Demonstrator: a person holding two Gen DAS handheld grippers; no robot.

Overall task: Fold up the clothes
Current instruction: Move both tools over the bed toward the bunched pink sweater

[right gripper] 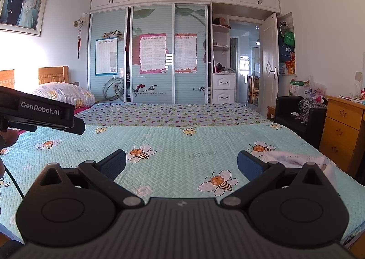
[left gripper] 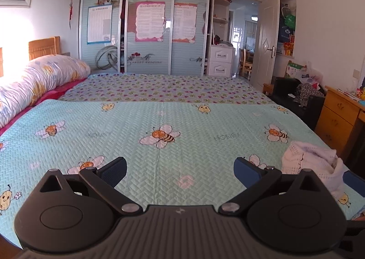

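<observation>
Left gripper (right gripper: 77, 125) reads "GenRobot.AI"; bedspread (left gripper: 182, 156) "HONEY".

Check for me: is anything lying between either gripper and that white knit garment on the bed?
Nothing visible does. The white knit garment lies crumpled on the bee-print bedspread near its right edge. Both the left gripper and right gripper have open jaws, with only bare bedspread between them and the garment.
</observation>
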